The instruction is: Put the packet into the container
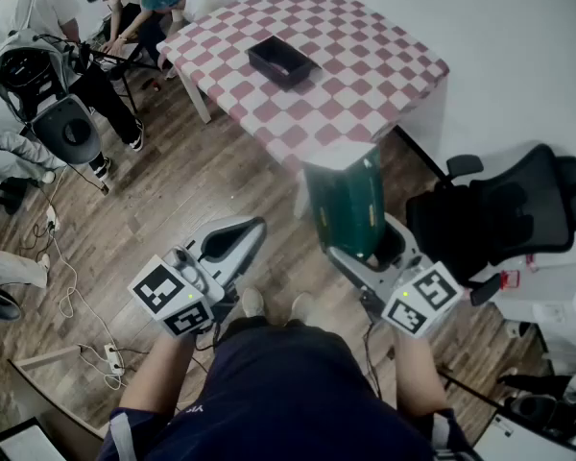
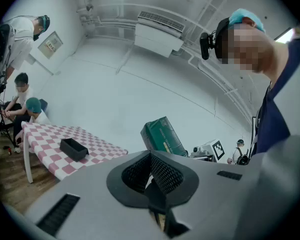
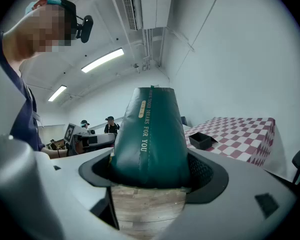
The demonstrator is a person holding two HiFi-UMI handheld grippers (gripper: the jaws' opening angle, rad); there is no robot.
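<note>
My right gripper (image 1: 363, 250) is shut on a dark green packet (image 1: 346, 203), which stands upright out of its jaws above the wooden floor, near the table's close corner. In the right gripper view the packet (image 3: 150, 139) fills the gap between the pads, with gold print down its side. My left gripper (image 1: 252, 225) hangs beside it to the left, jaws together and empty; its ribbed pads (image 2: 162, 173) meet. The black open container (image 1: 280, 60) sits on the red-and-white checked table (image 1: 365, 84), well ahead of both grippers. The left gripper view also shows the container (image 2: 73, 149).
A black office chair (image 1: 504, 219) stands to the right of the table corner. Several people (image 1: 125, 8) sit and stand at the far left beside a black chair (image 1: 67, 128). Cables and a power strip (image 1: 110, 358) lie on the floor at the left.
</note>
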